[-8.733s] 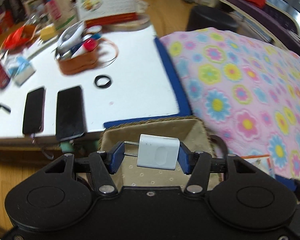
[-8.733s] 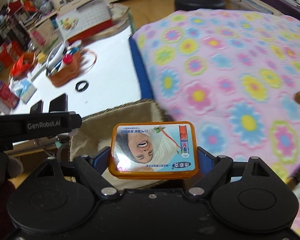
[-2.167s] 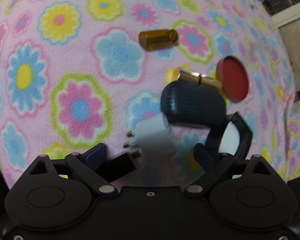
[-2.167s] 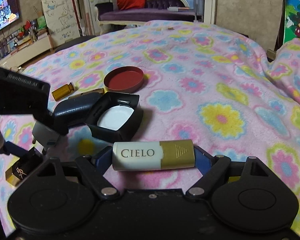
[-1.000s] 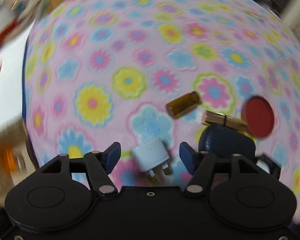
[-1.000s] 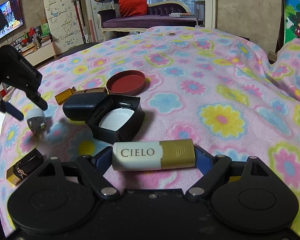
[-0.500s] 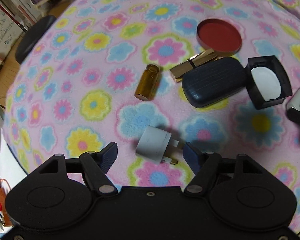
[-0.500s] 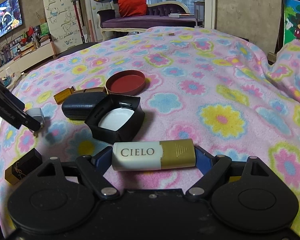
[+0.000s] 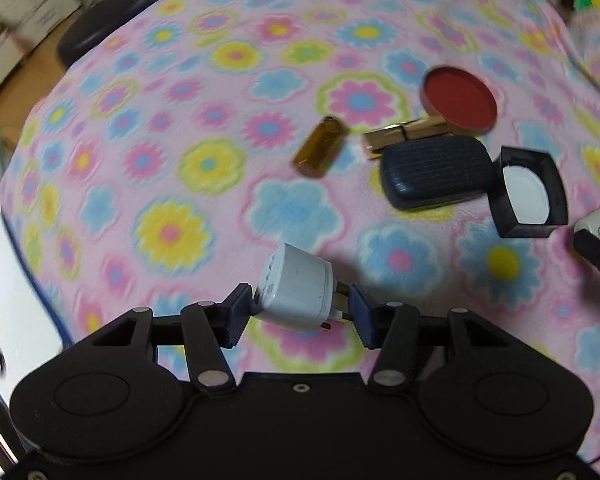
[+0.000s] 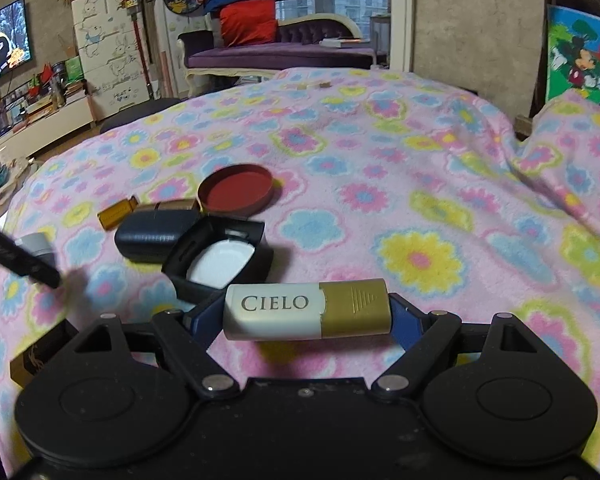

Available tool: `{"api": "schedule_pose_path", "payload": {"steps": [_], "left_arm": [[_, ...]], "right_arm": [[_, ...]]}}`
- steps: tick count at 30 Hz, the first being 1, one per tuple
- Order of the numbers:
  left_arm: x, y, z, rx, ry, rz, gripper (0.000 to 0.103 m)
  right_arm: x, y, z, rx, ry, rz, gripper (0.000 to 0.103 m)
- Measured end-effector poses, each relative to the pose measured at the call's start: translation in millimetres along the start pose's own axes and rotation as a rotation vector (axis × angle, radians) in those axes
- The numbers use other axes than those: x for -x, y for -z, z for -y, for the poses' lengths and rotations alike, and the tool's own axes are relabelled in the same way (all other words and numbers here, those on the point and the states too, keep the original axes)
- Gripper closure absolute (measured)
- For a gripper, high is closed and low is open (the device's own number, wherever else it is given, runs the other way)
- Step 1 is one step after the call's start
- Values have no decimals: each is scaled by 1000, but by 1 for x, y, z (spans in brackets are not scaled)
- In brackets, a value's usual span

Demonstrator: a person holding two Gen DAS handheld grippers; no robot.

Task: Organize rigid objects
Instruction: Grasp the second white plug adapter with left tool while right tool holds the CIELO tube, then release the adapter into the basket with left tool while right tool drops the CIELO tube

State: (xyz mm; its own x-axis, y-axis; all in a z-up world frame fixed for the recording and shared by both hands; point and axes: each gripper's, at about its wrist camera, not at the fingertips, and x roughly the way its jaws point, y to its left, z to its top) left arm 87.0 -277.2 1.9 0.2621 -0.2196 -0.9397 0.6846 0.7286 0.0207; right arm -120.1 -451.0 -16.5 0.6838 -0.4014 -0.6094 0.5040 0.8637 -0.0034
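A white plug adapter (image 9: 296,288) is pinched between the blue fingers (image 9: 238,310) of the left gripper (image 9: 300,312), its metal prongs turned toward the right finger, and it is held just above the flowered pink blanket (image 9: 204,120) that covers the bed. A white and gold case marked CIELO (image 10: 306,310) is clamped lengthwise between the fingers (image 10: 406,320) of the right gripper (image 10: 306,320), likewise held low over the blanket. Ahead of both grippers a cluster of small things is laid on the blanket: an amber glass vial (image 9: 320,146) lying on its side, a gold tube (image 9: 404,136) just beside it, a red round lid (image 9: 458,100) touching the far end of the tube, a dark blue textured case (image 9: 436,172) directly in front of the tube, and a black square box with a white inside (image 9: 528,194) set against the right end of the case. In the right wrist view, part of a dark box with gold lettering (image 10: 30,360) is seen at the left edge near the gripper body, and the left gripper with its adapter is seen at the far left. A purple sofa (image 10: 276,54) with a red cushion (image 10: 246,26) is visible beyond the bed.
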Motion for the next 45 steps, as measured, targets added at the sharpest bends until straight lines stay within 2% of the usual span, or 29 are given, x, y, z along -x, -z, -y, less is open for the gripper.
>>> {"api": "schedule_pose_path", "payload": {"steps": [4, 9, 18, 23, 27, 29, 32, 36, 40, 45], "left_arm": [[19, 23, -33, 140, 6, -1, 52], [47, 54, -85, 279, -42, 42, 52], [87, 115, -181, 524, -187, 124, 52], [91, 145, -220, 658, -264, 154, 52], [82, 171, -245, 751, -287, 158, 52], [72, 183, -256, 790, -304, 134, 52], [69, 200, -275, 849, -273, 115, 52], [66, 216, -285, 895, -320, 94, 55], [60, 219, -288, 910, -270, 90, 55], [54, 223, -295, 939, -271, 73, 55]], "right_arm": [[7, -9, -20, 10, -30, -28, 18], [21, -14, -69, 51, -154, -69, 18], [43, -14, -204, 182, -369, -163, 18], [50, -12, -274, 239, -438, -211, 18], [51, -6, -325, 288, -445, -240, 18], [48, 1, -347, 310, -441, -261, 18], [37, 9, -377, 336, -426, -303, 18], [20, 15, -403, 347, -417, -334, 18], [8, 20, -423, 359, -414, -367, 18], [-2, 29, -446, 405, -413, -385, 18]]}}
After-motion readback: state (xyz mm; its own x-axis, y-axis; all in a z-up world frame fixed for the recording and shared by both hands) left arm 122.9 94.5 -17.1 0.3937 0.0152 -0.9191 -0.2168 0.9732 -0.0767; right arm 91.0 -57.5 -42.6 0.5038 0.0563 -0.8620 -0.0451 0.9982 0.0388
